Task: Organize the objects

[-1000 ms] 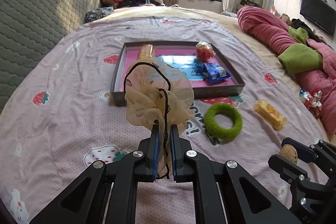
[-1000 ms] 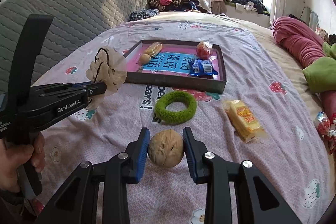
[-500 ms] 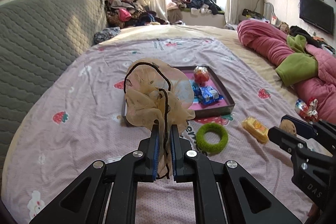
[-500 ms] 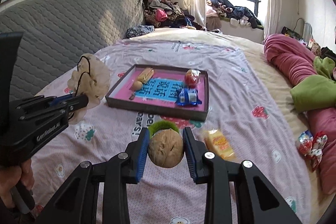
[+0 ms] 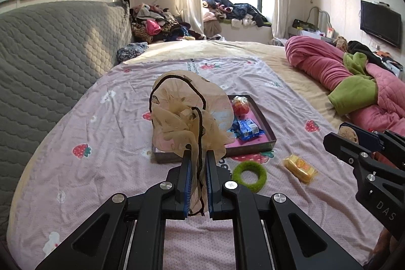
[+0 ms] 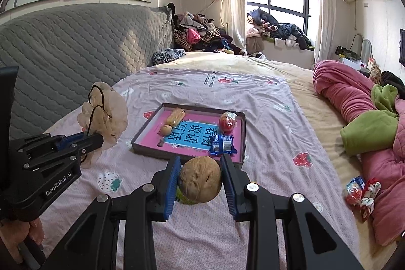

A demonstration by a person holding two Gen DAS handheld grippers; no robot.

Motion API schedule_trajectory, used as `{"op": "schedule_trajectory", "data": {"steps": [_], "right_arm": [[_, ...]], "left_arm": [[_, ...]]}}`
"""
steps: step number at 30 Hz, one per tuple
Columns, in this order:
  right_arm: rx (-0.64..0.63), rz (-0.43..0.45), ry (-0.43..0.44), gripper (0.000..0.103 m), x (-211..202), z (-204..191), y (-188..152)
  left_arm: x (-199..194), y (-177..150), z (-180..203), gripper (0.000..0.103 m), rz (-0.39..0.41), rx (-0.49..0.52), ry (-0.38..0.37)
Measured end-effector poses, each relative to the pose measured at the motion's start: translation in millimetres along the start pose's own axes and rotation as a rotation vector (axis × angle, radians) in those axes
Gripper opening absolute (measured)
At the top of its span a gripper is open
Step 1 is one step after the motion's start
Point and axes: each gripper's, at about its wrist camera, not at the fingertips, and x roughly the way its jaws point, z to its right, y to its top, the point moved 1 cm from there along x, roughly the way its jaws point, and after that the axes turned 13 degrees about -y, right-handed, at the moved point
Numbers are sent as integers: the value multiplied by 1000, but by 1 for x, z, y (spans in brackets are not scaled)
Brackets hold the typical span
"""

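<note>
Carrying both loads above the bed, I have the right gripper with its jaws clamped on the walnut, and the left gripper pinching the beige scrunchie. I'd lower each squarely over the tray ahead before releasing, clear of the blue packet.

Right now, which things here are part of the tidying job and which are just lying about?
Job: beige scrunchie in left gripper; walnut in right gripper; box tray; green ring; yellow snack packet.
Lying about: pink quilt; clothes pile; grey headboard.
</note>
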Motion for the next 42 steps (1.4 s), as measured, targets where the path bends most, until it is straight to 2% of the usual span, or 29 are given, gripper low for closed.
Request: {"op": "schedule_trajectory", "data": {"steps": [14, 23, 32, 42], "right_arm": [[-7, 64, -16, 33, -20, 2, 29], [-19, 98, -28, 33, -25, -2, 50], [-46, 98, -9, 33, 0, -19, 68], [-66, 77, 32, 33, 59, -44, 90]], "left_arm": [[-24, 36, 11, 10, 82, 39, 8], [-23, 55, 1, 10, 111, 35, 15], [2, 66, -28, 10, 91, 12, 26], [58, 75, -65, 10, 41, -1, 48]]}}
